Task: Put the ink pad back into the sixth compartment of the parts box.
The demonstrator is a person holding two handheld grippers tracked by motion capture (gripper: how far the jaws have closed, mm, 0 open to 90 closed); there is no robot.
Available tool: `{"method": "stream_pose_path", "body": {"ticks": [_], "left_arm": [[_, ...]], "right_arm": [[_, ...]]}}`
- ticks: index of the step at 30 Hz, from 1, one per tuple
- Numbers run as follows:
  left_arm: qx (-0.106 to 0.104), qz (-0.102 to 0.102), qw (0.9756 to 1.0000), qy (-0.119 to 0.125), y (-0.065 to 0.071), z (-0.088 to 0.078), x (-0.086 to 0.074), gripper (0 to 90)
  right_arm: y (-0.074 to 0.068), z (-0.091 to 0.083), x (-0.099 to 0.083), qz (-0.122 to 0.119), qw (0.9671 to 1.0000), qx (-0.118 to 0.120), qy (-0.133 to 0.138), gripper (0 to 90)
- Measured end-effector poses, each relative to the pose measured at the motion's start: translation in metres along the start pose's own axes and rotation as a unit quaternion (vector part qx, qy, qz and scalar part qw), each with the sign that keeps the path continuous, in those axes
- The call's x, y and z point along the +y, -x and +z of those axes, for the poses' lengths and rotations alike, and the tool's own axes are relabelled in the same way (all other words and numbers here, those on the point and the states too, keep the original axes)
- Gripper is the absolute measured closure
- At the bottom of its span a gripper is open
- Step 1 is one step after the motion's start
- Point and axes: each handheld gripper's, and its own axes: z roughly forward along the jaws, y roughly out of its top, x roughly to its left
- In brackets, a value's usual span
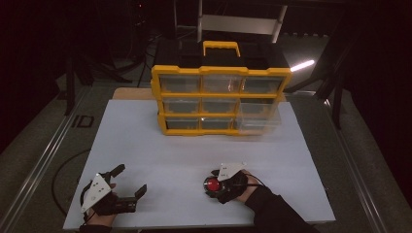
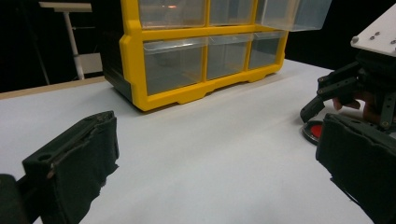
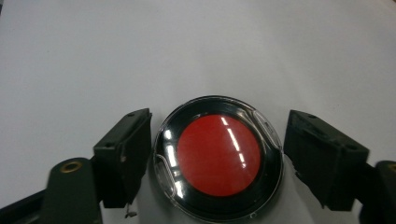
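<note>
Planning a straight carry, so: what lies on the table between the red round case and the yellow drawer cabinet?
Nothing: in the high view, bare white tabletop runs from the red round case to the yellow drawer cabinet.

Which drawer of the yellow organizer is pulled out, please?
The right-hand drawer in the middle row of the organizer juts forward; the other eight sit flush in their frame.

room: dark, black walls | table (image 1: 160, 160): white top, wood edge at the far side | floor (image 1: 34, 141): grey, metal rail along the left | far side: metal frame (image 1: 240, 22) | light: 1 bright strip (image 1: 302, 65) at the upper right | stand (image 2: 70, 32) at the far left
</note>
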Motion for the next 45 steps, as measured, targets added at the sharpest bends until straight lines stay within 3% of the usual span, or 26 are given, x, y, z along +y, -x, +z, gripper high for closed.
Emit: {"method": "stream_pose_path", "body": {"ticks": [12, 25, 34, 39, 45], "left_arm": [[0.000, 0.001, 1.0000, -0.001, 0.000, 0.001, 0.000, 0.1], [0.001, 0.000, 1.0000, 0.000, -0.001, 0.001, 0.000, 0.0], [0.001, 0.001, 1.0000, -0.001, -0.001, 0.001, 0.000, 0.1], [0.001, 0.000, 1.0000, -0.001, -0.001, 0.001, 0.000, 0.1], [0.001, 0.001, 1.0000, -0.001, 0.000, 0.001, 0.000, 0.1]], "right_arm": [[0.003, 0.001, 0.000, 0.018, 0.9997, 0.015, -0.010, 27.9], [0.001, -0.002, 0.006, 0.025, 0.9994, 0.011, -0.020, 30.2], [0.001, -0.018, 0.022, 0.018, 0.9995, -0.002, -0.026, 30.2], [0.002, -0.028, 0.030, 0.034, 0.9990, -0.005, -0.027, 30.1], [0.002, -0.041, 0.042, 0.025, 0.9994, -0.014, -0.019, 30.1]]}}
